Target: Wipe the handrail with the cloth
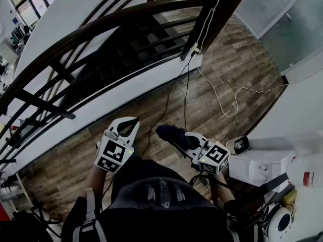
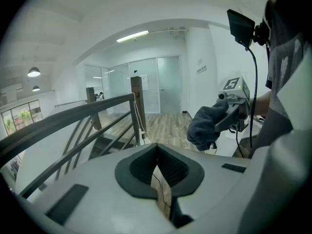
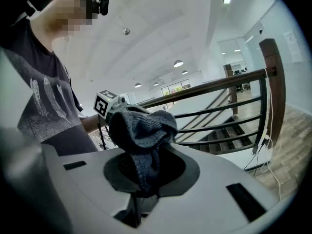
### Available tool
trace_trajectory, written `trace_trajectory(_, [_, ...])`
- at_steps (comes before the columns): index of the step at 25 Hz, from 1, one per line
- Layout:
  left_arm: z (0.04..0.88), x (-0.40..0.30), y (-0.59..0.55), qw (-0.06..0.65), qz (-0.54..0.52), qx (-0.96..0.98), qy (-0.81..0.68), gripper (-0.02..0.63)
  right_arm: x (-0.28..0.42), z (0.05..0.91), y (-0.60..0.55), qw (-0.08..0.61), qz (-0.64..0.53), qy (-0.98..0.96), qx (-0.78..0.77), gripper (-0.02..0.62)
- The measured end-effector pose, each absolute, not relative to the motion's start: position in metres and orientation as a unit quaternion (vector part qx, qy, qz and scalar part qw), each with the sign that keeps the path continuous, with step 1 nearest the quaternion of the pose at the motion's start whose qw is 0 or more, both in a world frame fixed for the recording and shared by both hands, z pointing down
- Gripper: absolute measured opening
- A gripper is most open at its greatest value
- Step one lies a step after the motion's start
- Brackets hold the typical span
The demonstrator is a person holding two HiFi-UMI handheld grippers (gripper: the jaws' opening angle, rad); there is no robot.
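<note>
A dark curved handrail (image 1: 101, 26) tops the metal railing ahead of me, well beyond both grippers; it also shows as the handrail (image 2: 73, 113) and the handrail (image 3: 214, 87). My right gripper (image 1: 177, 138) is shut on a bunched dark grey cloth (image 1: 169, 133), which bulges out past the jaws. The cloth (image 3: 141, 126) fills the right gripper view, pinched low in the right gripper (image 3: 141, 182). My left gripper (image 1: 132, 121) is held beside it, jaws together and nothing in them. The left gripper (image 2: 156, 147) looks toward the cloth (image 2: 207, 126).
A dark wooden post (image 1: 227, 9) ends the railing, with a white cable (image 1: 217, 84) and a black cable (image 1: 166, 105) trailing over the wood floor. Stairs (image 1: 151, 39) descend behind the railing. White boxes and equipment (image 1: 262, 160) stand at my right.
</note>
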State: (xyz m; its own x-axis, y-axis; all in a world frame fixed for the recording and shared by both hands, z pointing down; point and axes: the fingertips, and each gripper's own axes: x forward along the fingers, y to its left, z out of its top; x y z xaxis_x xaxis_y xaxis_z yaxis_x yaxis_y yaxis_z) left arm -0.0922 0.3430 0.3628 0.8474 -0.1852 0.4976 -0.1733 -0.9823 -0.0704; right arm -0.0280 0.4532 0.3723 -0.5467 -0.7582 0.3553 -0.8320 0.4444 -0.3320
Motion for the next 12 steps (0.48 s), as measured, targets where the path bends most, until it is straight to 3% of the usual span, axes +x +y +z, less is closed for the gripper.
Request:
trace_trajectory(5, [0.401, -0.068, 0.260, -0.058, -0.273, -0.955, 0.099, 0.008, 0.027, 0.400, 0.361, 0.116, 0.249, -0.816, 0.508, 0.049])
trace_trajectory(12, [0.406, 0.030, 0.111, -0.083, -0.302, -0.946, 0.088, 0.008, 0.137, 0.402, 0.204, 0.136, 0.242, -0.786, 0.553, 0.049])
